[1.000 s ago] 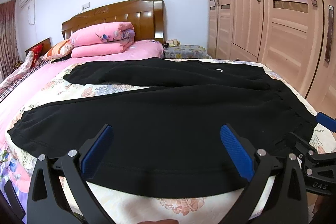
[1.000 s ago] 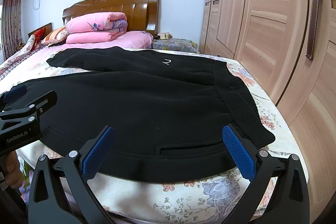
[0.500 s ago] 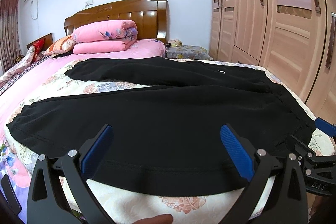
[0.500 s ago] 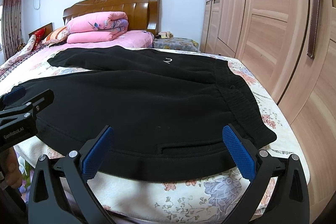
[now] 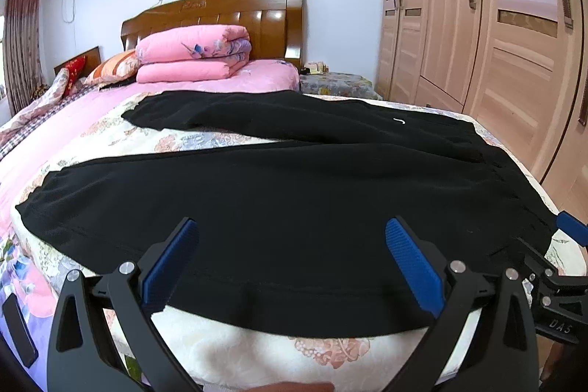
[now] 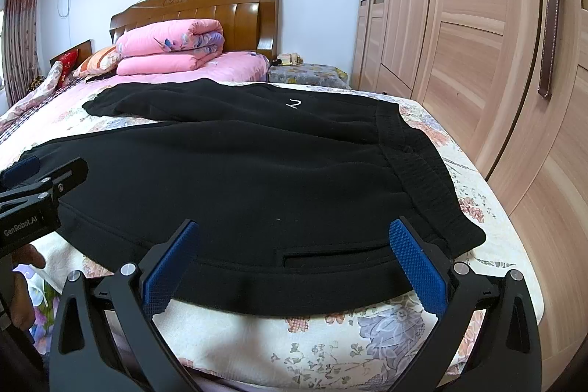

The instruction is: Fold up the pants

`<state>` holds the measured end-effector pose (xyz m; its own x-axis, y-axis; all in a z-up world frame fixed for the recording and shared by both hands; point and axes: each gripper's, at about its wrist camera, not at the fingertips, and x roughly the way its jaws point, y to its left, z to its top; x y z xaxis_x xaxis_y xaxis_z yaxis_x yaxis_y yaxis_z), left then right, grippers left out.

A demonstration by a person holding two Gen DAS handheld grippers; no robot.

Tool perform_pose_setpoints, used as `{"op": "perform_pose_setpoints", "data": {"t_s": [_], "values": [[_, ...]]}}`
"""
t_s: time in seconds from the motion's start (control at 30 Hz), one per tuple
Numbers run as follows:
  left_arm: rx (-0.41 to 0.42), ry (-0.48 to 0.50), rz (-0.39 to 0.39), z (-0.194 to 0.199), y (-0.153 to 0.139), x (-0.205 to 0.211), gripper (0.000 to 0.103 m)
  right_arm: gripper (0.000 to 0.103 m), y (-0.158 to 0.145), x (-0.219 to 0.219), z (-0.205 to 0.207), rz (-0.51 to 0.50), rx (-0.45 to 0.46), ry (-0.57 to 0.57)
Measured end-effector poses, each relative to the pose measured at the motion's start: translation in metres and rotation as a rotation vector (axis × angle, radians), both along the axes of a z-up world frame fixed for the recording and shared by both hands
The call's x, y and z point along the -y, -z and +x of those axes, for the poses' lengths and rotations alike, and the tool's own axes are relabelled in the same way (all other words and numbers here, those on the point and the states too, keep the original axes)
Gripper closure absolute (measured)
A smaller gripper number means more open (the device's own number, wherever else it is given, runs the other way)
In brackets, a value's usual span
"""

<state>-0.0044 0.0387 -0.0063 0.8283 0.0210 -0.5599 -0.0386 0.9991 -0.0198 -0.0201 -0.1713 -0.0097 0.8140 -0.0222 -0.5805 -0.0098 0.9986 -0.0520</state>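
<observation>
Pants (image 5: 279, 208): black, spread flat across the foot of the bed (image 5: 228, 351), unfolded. Waistband (image 6: 422, 179) toward the right edge; one leg along the near edge, the other splayed toward the headboard (image 5: 220, 13), with a wedge of floral bedspread (image 5: 176, 142) bare between them. Small white logo (image 6: 293, 104) on the far leg.

Left gripper (image 5: 292, 263): jaws wide apart, empty, over the near hem of the closer leg. Not touching cloth as far as the view shows.

Right gripper (image 6: 294, 263): jaws wide apart, empty, over the near edge by the waistband corner and a pocket slit (image 6: 330, 254).

Change over the last second: slight. Both grippers have eased a little lower and closer to the near edge of the pants; the right one has drifted toward the waistband. The pants themselves have not moved and no fold has begun.

Meaning for the task: judged to be the approach before the first grasp. Each gripper is lined up on the near leg's edge, which suggests lifting that leg over onto the far one.

Bedding: pink quilt (image 5: 191, 54), folded, at the head end, well apart from the pants.

Wardrobe (image 6: 477, 43): along the right side.
</observation>
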Motion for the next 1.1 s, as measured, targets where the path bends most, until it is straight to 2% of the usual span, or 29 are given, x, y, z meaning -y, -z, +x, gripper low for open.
{"op": "perform_pose_setpoints", "data": {"t_s": [0.17, 0.3, 1.1], "values": [[-0.019, 0.006, -0.026, 0.002, 0.003, -0.004, 0.001, 0.004, 0.0, 0.0, -0.001, -0.005, -0.002, -0.002], [0.008, 0.014, -0.029, -0.003, 0.001, -0.003, 0.001, 0.004, 0.001, 0.0, 0.0, -0.005, -0.005, -0.002], [0.032, -0.008, -0.014, -0.009, -0.001, 0.002, 0.001, 0.004, 0.004, 0.004, 0.002, -0.012, -0.028, 0.004]]}}
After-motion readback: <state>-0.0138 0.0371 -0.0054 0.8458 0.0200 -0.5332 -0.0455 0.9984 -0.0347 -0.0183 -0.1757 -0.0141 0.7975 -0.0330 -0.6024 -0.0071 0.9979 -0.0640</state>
